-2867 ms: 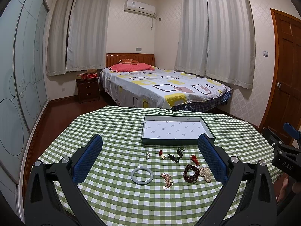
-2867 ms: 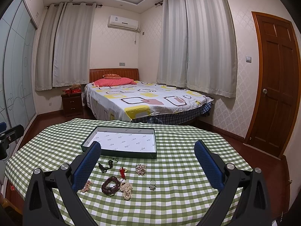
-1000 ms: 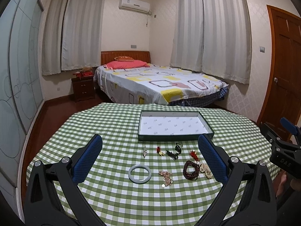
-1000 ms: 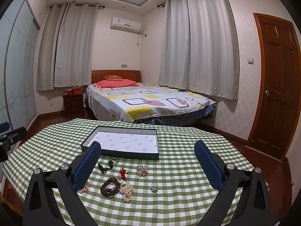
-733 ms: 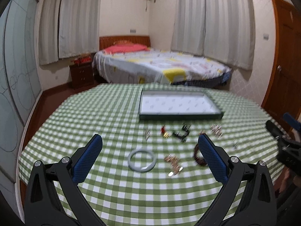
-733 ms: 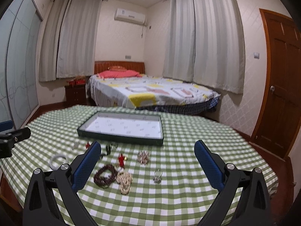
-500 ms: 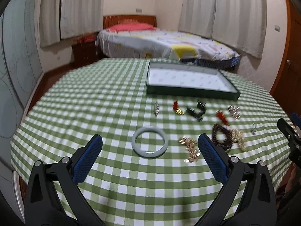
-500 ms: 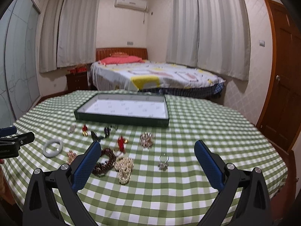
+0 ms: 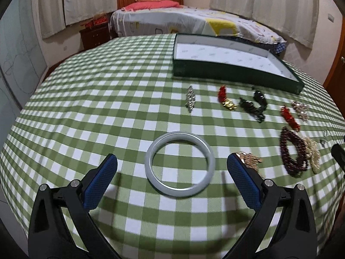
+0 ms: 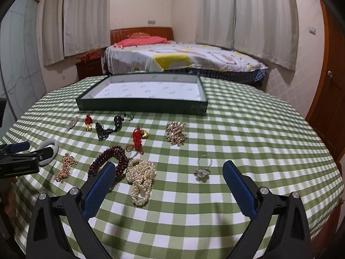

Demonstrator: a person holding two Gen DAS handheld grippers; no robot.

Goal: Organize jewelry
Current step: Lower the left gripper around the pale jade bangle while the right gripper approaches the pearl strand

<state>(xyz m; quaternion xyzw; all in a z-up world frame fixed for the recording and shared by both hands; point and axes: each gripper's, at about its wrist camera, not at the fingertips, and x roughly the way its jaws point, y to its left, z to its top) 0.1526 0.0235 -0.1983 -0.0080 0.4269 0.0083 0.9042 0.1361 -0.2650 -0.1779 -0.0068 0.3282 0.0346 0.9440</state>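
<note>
A pale jade bangle lies flat on the green checked tablecloth, between the spread fingers of my open left gripper, untouched. Several jewelry pieces lie around: a dark bead bracelet, a pearl strand, a gold chain, red charms, a silver ring. My right gripper is open and empty, low over the pearls and ring. The dark green tray with white lining stands empty behind them and also shows in the left wrist view.
The round table's edge curves close on the right. A bed, a nightstand and a wooden door stand beyond the table. The left gripper shows at the left edge of the right wrist view.
Both grippers have dropped and moved forward toward the table. The left now straddles the bangle; the right hovers over the pearls. Both stay open.
</note>
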